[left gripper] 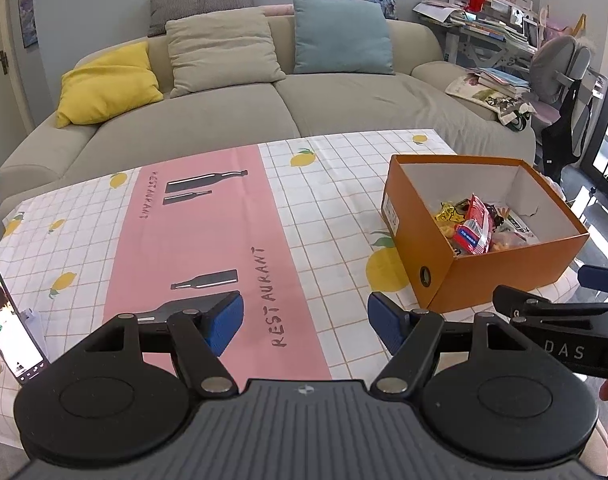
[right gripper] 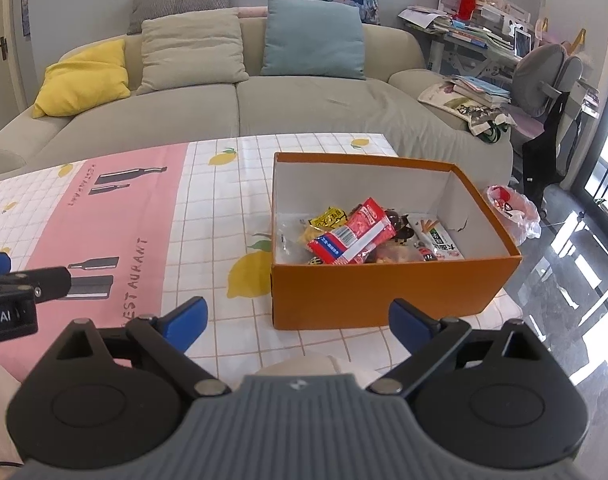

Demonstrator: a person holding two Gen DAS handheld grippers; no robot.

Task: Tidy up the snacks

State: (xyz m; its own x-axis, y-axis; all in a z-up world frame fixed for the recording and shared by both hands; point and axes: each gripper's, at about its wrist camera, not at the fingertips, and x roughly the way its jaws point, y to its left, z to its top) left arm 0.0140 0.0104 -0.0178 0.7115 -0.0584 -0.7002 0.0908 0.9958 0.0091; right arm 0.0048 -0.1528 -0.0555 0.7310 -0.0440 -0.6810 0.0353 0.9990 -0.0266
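While snacks (right gripper: pixel 351 236) fill the box (right gripper: pixel 383 292), both hand-held grippers gape

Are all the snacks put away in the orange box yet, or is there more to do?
Looks nearly finished. The snacks, like the red packet and the yellow packet, already lie inside the orange box. Nothing is in hand: the left gripper and right gripper are both open and empty. No loose snacks show on the tablecloth, so nothing visible is left to pick up.
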